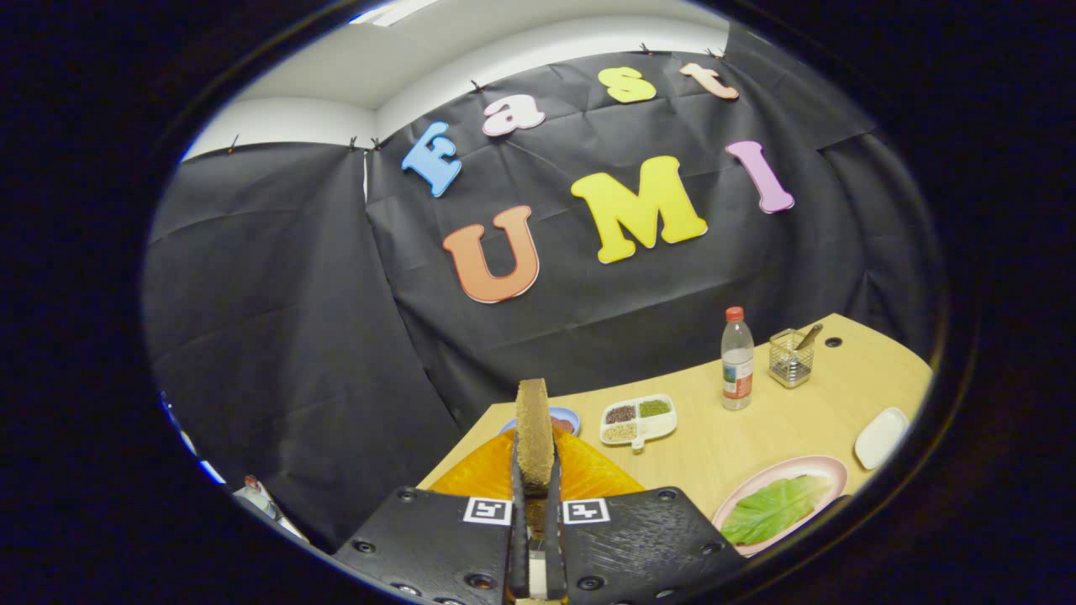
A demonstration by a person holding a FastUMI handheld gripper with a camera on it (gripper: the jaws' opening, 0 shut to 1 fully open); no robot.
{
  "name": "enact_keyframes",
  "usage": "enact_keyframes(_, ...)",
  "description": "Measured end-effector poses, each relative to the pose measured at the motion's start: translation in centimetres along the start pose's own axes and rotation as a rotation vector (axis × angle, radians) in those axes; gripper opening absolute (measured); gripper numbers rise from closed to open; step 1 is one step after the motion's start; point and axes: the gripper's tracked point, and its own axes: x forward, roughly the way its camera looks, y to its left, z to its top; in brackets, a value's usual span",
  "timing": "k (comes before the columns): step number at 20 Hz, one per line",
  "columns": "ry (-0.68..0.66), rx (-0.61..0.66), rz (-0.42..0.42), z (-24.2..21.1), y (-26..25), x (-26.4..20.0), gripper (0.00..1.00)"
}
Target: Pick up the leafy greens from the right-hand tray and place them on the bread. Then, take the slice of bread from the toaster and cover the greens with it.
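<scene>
My gripper [535, 475] is shut on a brown slice of bread [533, 420], which I see edge-on, standing upright between the two fingers and reaching above them. Just behind the fingers and below the slice lies an orange rounded object [588, 479]; I cannot tell what it is. To the right of the fingers, near the table's front edge, a pink plate [828, 468] holds a leafy green [773, 508] lying flat.
On the wooden table [714, 445] beyond the fingers stand a white divided dish of grains [639, 418], a small blue dish [565, 418], a clear bottle with a red cap [737, 360] and a wire basket [791, 360]. A small white dish [880, 437] lies at the right edge.
</scene>
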Motion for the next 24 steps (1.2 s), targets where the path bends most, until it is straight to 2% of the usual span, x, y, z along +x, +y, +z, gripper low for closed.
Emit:
enact_keyframes(4,-0.054,-0.015,-0.071,0.9,-5.1,-2.7,0.07)
enact_keyframes(7,-0.095,-0.039,-0.158,1.4,-10.3,-4.6,0.07)
enact_keyframes(11,-0.102,-0.054,-0.252,-0.4,-16.3,-6.3,0.07)
enact_keyframes(18,0.014,0.008,-0.267,-7.4,-20.6,-4.3,0.07)
enact_keyframes(24,0.061,0.095,-0.251,-10.6,-21.6,-3.5,0.07)
